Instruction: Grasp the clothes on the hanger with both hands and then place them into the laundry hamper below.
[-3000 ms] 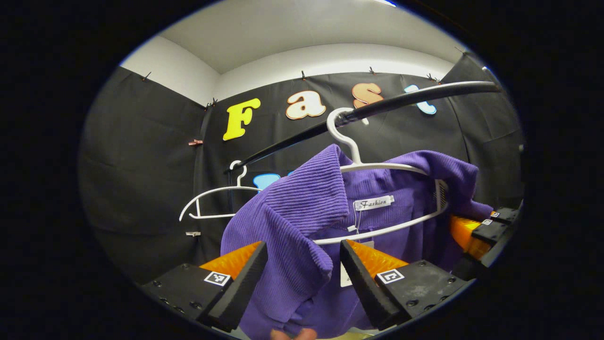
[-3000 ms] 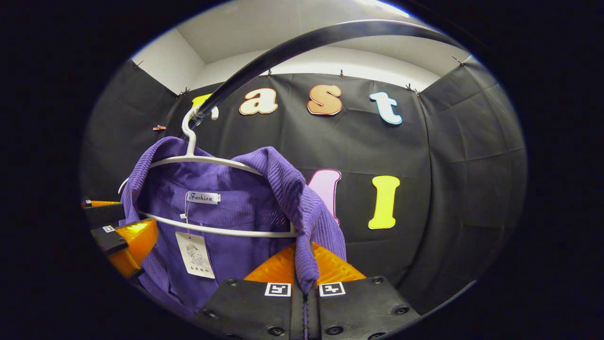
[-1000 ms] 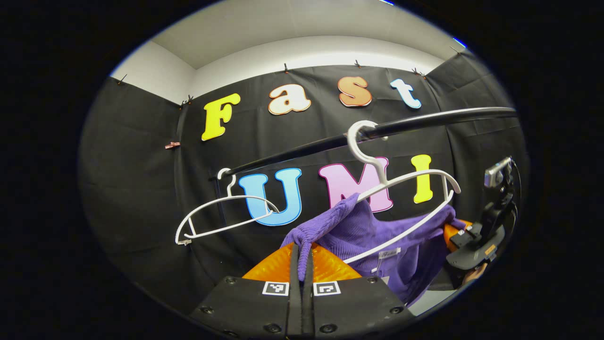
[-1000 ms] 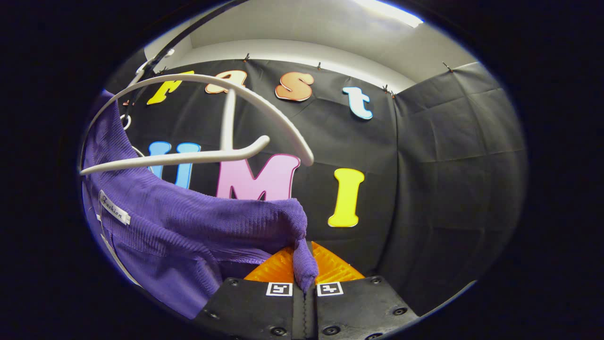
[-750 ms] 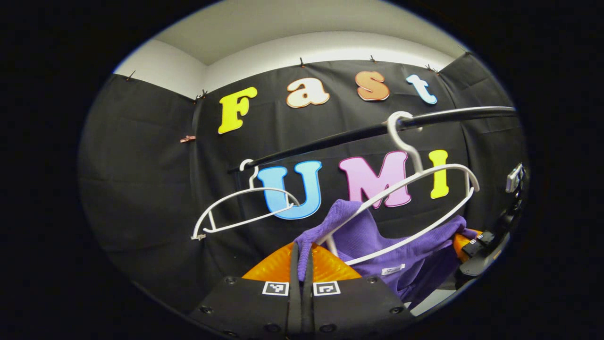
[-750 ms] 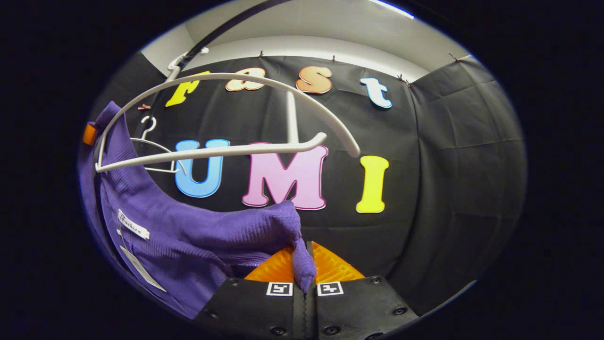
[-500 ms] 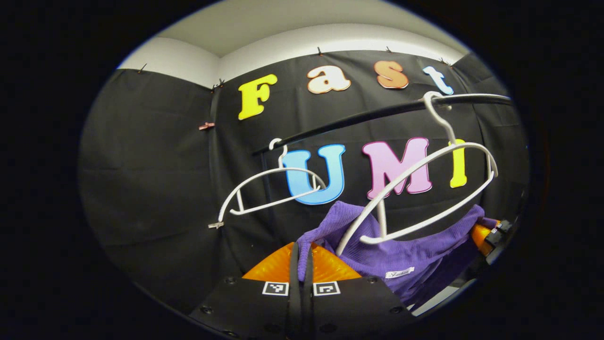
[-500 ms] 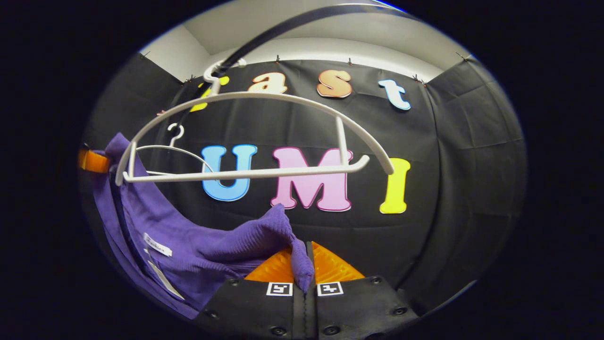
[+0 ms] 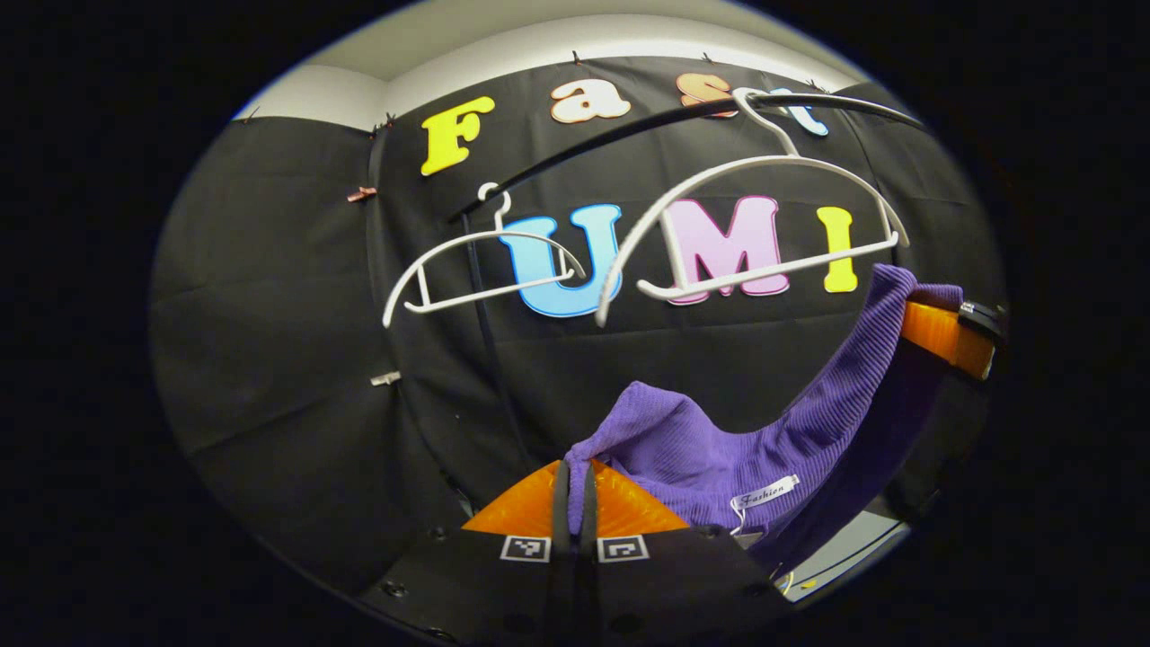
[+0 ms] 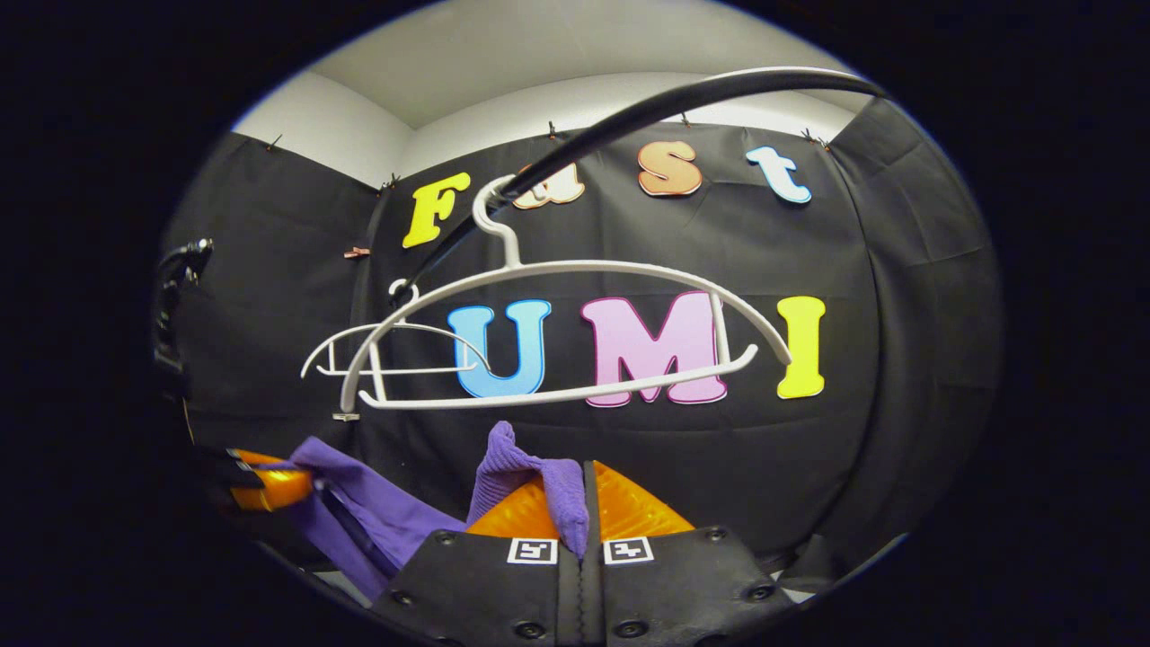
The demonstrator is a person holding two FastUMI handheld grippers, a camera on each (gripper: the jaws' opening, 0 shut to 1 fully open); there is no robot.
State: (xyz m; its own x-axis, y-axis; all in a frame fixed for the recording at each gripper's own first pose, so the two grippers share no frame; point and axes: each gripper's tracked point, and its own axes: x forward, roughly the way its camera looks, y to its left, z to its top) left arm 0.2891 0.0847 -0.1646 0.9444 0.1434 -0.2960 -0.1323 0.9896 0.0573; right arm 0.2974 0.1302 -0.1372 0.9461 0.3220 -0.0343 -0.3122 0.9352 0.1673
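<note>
Sweater [image 9: 710, 445] fabric, purple and ribbed, was pinched in both tools: the left hand-held gripper [image 9: 575, 481] had its two fingers pressed together on one bunched edge of the knit, and the right hand-held gripper [image 10: 579, 503] was likewise clamped on another fold of it [image 10: 530, 476]. In the left gripper view the garment stretched from the near fingers up and to the right, where the other hand-held gripper [image 9: 948, 328] held its far end, so the cloth hung slack between the two with its neck label [image 9: 764, 492] facing the camera. In the right gripper view the sweater sagged low to the left toward the other hand-held gripper [image 10: 269, 490]. Above it, quite apart from the fabric, a bare white hanger [image 10: 557, 332] hung by its hook on the black rail [image 10: 683, 99]; in the left gripper view the same hanger [image 9: 755, 225] hung above the sweater. A second bare hanger [image 9: 476, 270] hung farther along the rail [image 9: 611, 139].
</note>
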